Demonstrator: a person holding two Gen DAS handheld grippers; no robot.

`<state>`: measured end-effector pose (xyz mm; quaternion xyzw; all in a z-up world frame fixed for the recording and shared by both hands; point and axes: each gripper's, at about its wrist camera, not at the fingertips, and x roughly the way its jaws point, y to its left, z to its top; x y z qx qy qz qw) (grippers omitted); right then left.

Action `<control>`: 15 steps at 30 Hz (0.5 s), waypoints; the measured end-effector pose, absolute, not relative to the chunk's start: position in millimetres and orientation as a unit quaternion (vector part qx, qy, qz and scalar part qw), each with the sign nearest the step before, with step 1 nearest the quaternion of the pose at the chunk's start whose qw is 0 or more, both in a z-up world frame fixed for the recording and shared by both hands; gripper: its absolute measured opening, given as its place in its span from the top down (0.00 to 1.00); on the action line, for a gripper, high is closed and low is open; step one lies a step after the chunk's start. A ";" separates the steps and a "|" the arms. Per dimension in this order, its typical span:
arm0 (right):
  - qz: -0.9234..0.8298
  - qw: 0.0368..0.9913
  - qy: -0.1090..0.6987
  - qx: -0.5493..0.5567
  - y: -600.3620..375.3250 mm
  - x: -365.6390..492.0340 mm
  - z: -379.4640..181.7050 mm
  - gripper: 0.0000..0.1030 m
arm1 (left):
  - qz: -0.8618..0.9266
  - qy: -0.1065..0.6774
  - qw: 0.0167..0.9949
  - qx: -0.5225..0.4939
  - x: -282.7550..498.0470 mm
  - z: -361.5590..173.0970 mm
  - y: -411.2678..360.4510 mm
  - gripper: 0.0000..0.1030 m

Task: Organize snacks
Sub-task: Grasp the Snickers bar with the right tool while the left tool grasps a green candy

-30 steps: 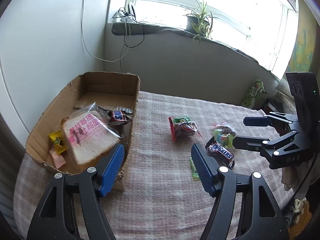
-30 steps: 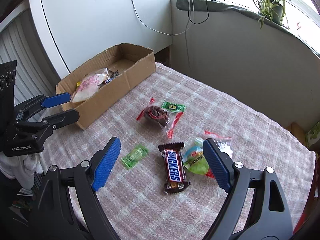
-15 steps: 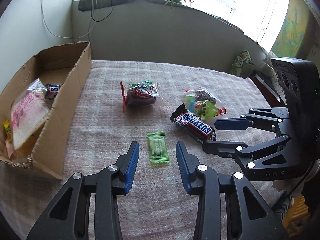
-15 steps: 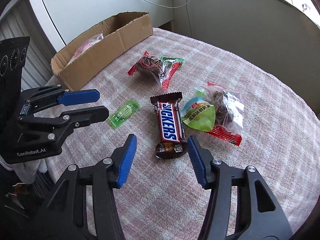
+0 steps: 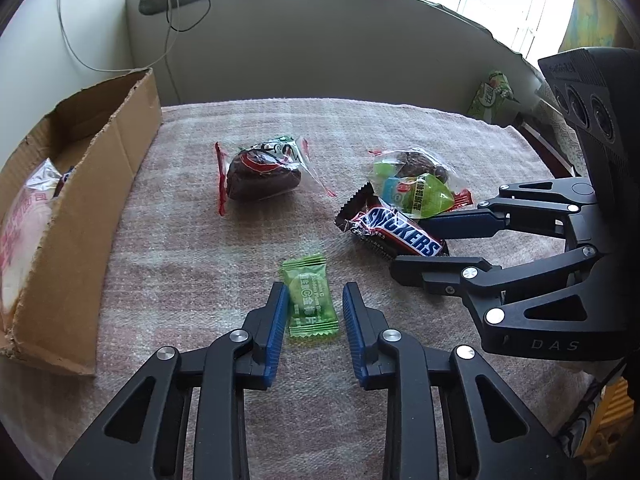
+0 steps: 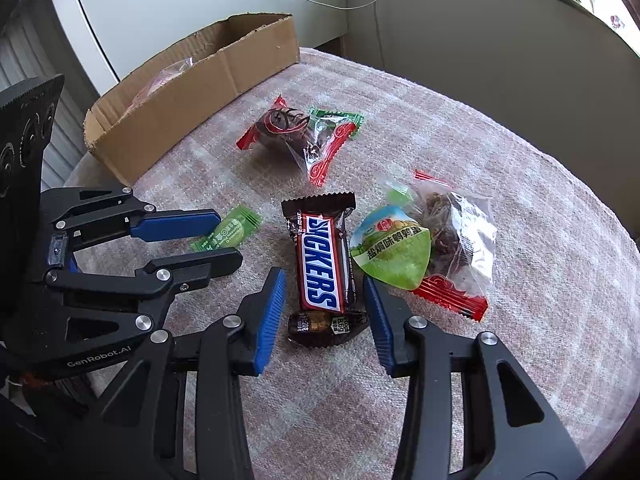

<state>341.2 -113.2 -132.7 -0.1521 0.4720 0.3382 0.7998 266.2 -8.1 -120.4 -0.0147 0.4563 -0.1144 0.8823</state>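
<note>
A small green candy packet lies on the pink checked cloth between the fingers of my left gripper, which is open around it without touching; the packet also shows in the right wrist view. A Snickers bar lies between the open fingers of my right gripper, a gap on each side; it also shows in the left wrist view. A cardboard box at the left holds a wrapped bread slice.
A clear pack with a dark cake and red edges lies mid-table. A green quail-egg pouch leans on a clear bag of dark snacks right of the Snickers. The table edge runs near the wall and window sill.
Both grippers have come down and forward over the table. The left now straddles the green packet, the right straddles the Snickers bar. Both have narrowed since a second ago.
</note>
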 end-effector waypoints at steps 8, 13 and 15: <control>0.337 0.800 0.471 -0.155 -111.2 341.7 -133.2 0.70 | -0.108 0.449 0.887 -0.002 264.3 -120.2 -10.9 0.81; 0.341 0.799 0.476 -0.139 -114.8 339.0 -131.2 0.71 | -0.108 0.444 0.890 -0.011 260.2 -116.8 -8.9 0.81; 0.343 0.799 0.476 -0.134 -116.5 336.7 -129.0 0.71 | -0.108 0.440 0.892 -0.013 257.9 -114.0 -7.1 0.81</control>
